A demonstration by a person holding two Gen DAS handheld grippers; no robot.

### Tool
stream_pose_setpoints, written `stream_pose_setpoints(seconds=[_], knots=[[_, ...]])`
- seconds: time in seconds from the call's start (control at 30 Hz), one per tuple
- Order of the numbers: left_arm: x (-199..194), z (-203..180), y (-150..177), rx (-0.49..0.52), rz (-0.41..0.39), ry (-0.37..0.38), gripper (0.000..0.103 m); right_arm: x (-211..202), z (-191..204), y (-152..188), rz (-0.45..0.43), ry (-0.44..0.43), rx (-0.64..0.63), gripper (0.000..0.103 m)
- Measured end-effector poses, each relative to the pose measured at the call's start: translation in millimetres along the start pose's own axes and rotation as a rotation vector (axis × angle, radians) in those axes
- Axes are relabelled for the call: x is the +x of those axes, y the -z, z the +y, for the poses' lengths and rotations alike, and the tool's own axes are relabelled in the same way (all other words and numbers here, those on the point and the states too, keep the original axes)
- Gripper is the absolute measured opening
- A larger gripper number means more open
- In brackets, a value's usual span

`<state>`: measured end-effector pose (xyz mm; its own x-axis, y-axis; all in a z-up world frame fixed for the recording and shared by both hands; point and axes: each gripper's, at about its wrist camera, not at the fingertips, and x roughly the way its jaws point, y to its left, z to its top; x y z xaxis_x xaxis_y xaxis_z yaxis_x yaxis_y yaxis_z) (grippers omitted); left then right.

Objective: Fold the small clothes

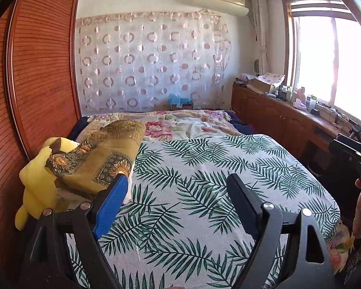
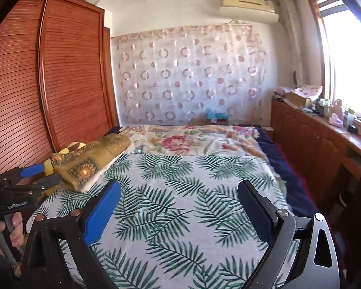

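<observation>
— Black and blue fingers are held spread on the left gripper [image 1: 177,183] and right gripper [image 2: 179,190]; nothing is gripped.

— Beyond, a leaf-print sheet [image 1: 204,168] is spread flat; folded ochre cloth [image 1: 103,159] is stacked left, a slatted wardrobe [image 1: 41,60] behind.

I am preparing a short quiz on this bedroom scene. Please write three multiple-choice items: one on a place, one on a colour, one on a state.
1. Where does the yellow plush toy lie?
A. at the bed's left edge, beside the wardrobe
B. on the window counter
C. in the middle of the leaf-print sheet

2. What colour are the leaves on the leaf-print sheet?
A. red
B. green
C. purple

3. How is the left tool?
A. shut on cloth
B. shut, holding nothing
C. open, holding nothing

Answers: 1 A, it sits next to the wardrobe; 2 B, green fronds on white; 3 C, its fingers stand wide apart over bare sheet.
</observation>
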<state>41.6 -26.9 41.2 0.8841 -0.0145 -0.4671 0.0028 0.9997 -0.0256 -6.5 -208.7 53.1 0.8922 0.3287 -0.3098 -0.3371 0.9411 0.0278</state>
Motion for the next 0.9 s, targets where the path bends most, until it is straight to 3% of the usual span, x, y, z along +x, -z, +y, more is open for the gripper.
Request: stream_pose_setpoints(seconds=[0.27, 0.9], knots=[[-11, -1, -2, 0.001, -0.023, -0.015, 0.084, -21, 14, 7, -0.021, 0.042, 0.009, 0.098], [-16, 3, -3, -0.002, -0.03, -0.018, 0.084, -2, -4, 2, -0.014, 0.033, 0.023, 0.098]])
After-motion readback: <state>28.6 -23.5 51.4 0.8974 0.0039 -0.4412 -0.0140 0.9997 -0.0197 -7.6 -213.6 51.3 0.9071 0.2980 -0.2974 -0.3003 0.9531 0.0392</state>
